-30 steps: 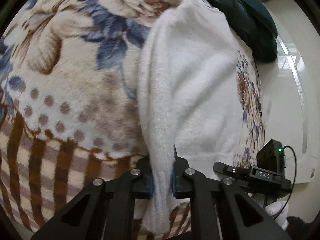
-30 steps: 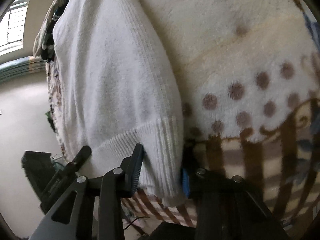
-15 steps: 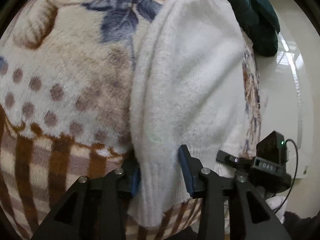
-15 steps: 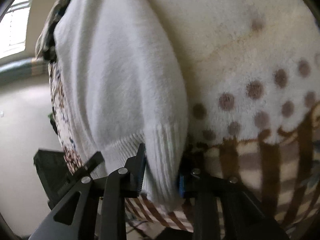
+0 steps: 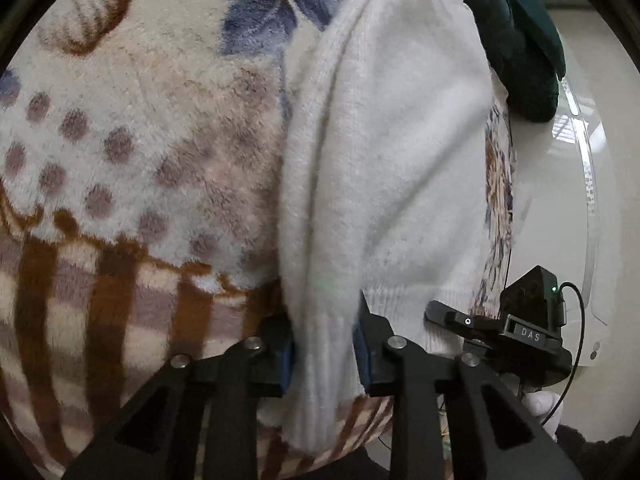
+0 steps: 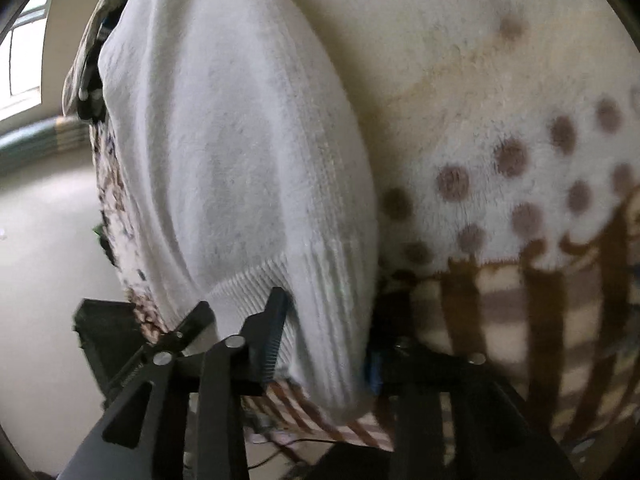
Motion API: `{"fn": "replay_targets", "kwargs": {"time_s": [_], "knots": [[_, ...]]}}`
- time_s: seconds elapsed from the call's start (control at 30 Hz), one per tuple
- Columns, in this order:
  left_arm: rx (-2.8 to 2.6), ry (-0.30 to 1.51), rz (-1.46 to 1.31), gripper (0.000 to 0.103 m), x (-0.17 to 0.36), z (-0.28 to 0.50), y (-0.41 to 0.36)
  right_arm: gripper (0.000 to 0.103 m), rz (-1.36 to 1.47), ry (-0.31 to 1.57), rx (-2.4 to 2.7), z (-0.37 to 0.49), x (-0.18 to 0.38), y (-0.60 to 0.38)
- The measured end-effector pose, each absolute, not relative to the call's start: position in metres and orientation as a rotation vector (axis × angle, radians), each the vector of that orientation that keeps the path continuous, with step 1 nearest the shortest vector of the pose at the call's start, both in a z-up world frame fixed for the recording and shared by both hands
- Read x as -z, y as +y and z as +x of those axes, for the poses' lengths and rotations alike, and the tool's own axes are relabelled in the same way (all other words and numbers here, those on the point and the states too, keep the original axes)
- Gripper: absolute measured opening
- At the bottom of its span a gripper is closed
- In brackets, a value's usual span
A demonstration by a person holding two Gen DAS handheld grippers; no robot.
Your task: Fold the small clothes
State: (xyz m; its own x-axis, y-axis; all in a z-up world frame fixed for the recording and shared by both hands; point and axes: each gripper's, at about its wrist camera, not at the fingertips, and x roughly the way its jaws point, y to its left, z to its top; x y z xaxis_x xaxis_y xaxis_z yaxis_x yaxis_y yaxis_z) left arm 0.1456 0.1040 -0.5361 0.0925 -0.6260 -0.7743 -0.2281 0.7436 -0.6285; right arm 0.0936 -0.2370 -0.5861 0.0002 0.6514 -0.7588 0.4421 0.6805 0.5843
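The white knit sweater (image 5: 384,168) lies on the patterned fleece blanket (image 5: 132,152), stretching away ahead of both tools. The left gripper (image 5: 323,344) pinches its ribbed cuff; the right gripper (image 6: 320,336) straddles the ribbed hem corner, apparently clamped on it. The thick, fuzzy knit could slip free or bunch unevenly if either tool pulls harder.

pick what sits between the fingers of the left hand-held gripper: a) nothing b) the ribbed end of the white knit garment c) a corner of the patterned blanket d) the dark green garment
b: in the left wrist view the left hand-held gripper has the ribbed end of the white knit garment running down between its fingers.
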Motion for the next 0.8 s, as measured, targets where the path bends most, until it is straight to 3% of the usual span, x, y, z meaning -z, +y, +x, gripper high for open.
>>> {"fn": "replay_targets", "kwargs": {"time_s": [0.07,0.13,0.47,0.8], "knots": [[0.335,1.46,-0.691,0.012,0.531,0.144,0.101,0.036,0.936,1.602,-0.192,0.093,0.587,-0.236],[0.334,1.424,-0.644,0.01,0.518,0.14,0.094,0.017,0.915,1.554,-0.185,0.089,0.58,-0.235],[0.408,1.128,-0.464,0.009,0.411,0.166,0.075,0.015,0.763,1.314,-0.243,0.106,0.471,-0.223],[0.462,0.91,-0.473,0.009,0.339,0.293,0.079,0.015,0.707,1.024,-0.276,0.212,0.363,-0.239]]}}
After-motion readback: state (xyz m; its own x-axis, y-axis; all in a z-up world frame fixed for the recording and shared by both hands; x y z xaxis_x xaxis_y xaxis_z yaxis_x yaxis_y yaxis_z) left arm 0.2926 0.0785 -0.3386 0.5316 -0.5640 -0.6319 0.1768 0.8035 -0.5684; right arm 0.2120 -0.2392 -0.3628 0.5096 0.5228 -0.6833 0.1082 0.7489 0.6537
